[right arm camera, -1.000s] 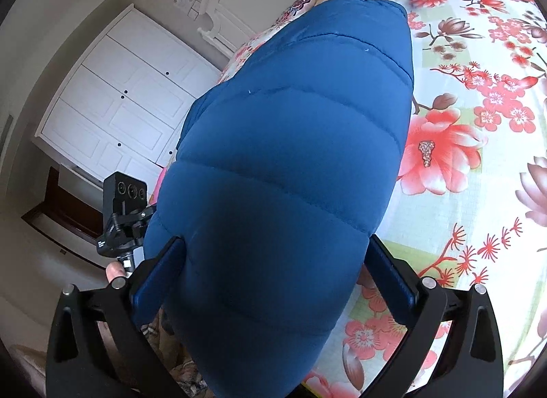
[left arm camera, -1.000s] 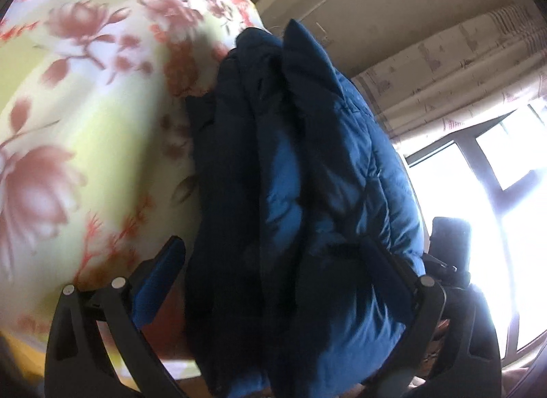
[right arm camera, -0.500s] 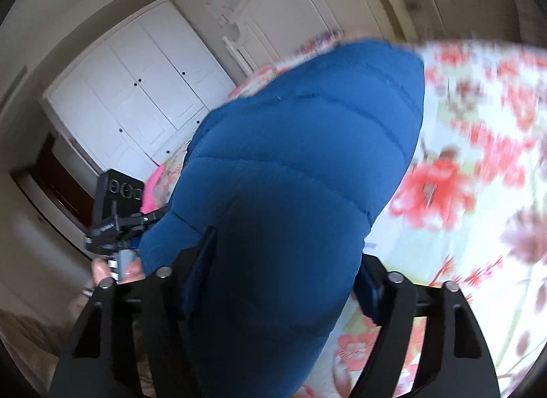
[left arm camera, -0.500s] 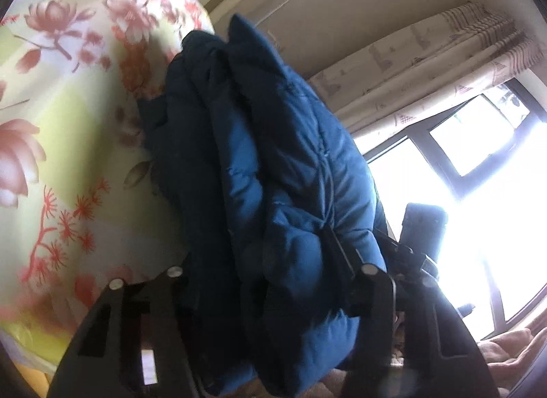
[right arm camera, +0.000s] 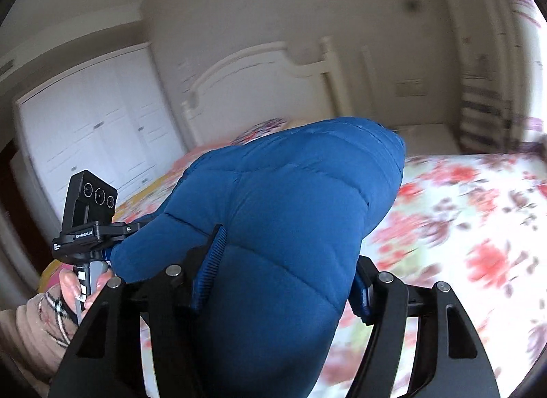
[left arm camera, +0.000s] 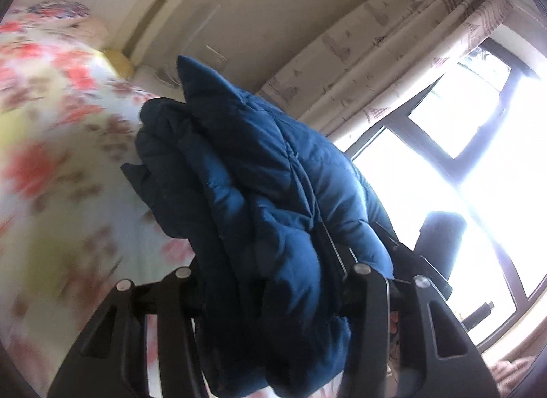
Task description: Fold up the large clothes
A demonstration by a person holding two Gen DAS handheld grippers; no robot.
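A blue quilted puffer jacket (right arm camera: 290, 213), folded into a thick bundle of puffy layers, is held up above the floral bedspread (right arm camera: 461, 227) of the bed. The right tool (right arm camera: 283, 278) has the near end of the bundle between its jaws, which are closing about half open, its ribbed blue pads pressed into the padding. The left tool (left arm camera: 273, 295) clamps the jacket's bunched layers (left arm camera: 259, 199) likewise, jaws closing, at the bundle's left side.
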